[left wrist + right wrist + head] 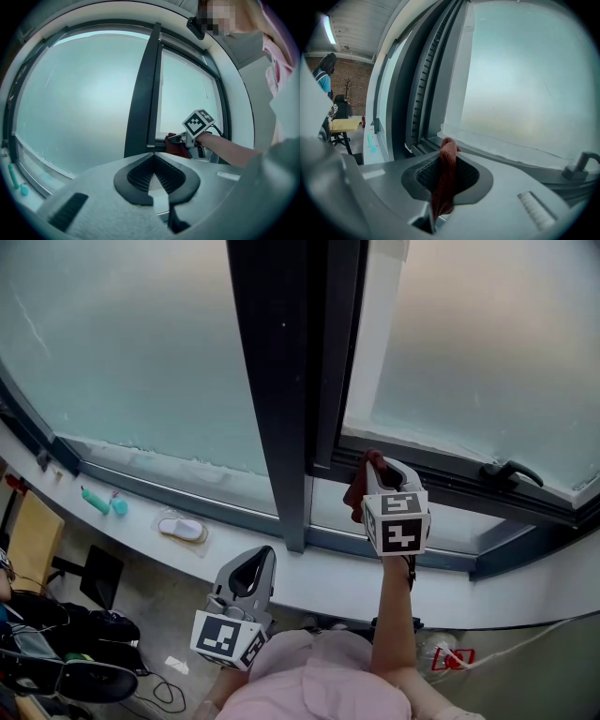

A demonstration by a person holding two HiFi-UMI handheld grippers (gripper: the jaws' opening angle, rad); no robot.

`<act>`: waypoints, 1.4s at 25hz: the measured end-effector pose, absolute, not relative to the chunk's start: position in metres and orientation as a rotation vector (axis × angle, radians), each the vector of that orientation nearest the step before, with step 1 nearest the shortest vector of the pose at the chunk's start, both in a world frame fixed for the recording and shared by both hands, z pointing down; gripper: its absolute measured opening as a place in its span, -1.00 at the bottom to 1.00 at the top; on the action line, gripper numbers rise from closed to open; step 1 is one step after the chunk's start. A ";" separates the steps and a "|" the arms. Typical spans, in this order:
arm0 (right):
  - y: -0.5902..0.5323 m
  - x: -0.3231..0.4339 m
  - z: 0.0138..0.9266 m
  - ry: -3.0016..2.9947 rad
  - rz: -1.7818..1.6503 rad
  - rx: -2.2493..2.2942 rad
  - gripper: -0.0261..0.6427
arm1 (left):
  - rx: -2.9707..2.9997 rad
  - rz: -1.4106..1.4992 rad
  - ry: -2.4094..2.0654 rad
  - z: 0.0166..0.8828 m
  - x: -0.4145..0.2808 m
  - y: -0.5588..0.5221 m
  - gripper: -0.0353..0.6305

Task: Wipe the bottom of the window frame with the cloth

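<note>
A dark red cloth (356, 495) is pinched in my right gripper (373, 461), which is shut on it and held at the bottom of the window frame (441, 479), just right of the dark mullion (281, 381). In the right gripper view the cloth (447, 173) hangs between the jaws, its top fold close to the lower frame rail (501, 152). My left gripper (261, 559) hangs lower, below the sill and near the person's body, shut on nothing. Seen in the left gripper view, the left gripper (152, 161) points towards the right gripper (176, 137) and the cloth (177, 147).
A white sill (309, 568) runs under the windows. On its left part lie two teal items (96, 502) and a clear packet (182, 530). A black window handle (511, 472) sits on the frame at right. A yellow table (33, 535) and cables are on the floor at left.
</note>
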State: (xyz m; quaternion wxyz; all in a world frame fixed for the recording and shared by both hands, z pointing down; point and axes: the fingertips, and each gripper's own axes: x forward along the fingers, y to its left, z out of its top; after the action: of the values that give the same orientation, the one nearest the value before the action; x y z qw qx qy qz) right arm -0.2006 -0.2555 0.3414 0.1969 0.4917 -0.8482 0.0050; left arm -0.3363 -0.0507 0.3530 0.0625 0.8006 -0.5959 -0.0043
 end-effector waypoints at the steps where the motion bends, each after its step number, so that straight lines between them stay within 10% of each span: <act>1: -0.255 -0.199 0.341 -2.374 0.017 1.381 -0.77 | 2.420 -0.009 -1.801 0.353 -0.337 -0.050 -0.90; 35: -0.258 -0.135 0.343 -2.303 0.084 1.557 -0.77 | 2.523 -0.013 -1.679 0.353 -0.324 -0.062 -0.90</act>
State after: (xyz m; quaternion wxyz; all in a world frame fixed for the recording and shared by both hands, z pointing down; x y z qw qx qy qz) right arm -0.1347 -0.2576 0.3428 0.1791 0.5507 -0.8147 0.0295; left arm -0.3237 -0.0622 0.3532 0.0554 0.8313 -0.5530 -0.0044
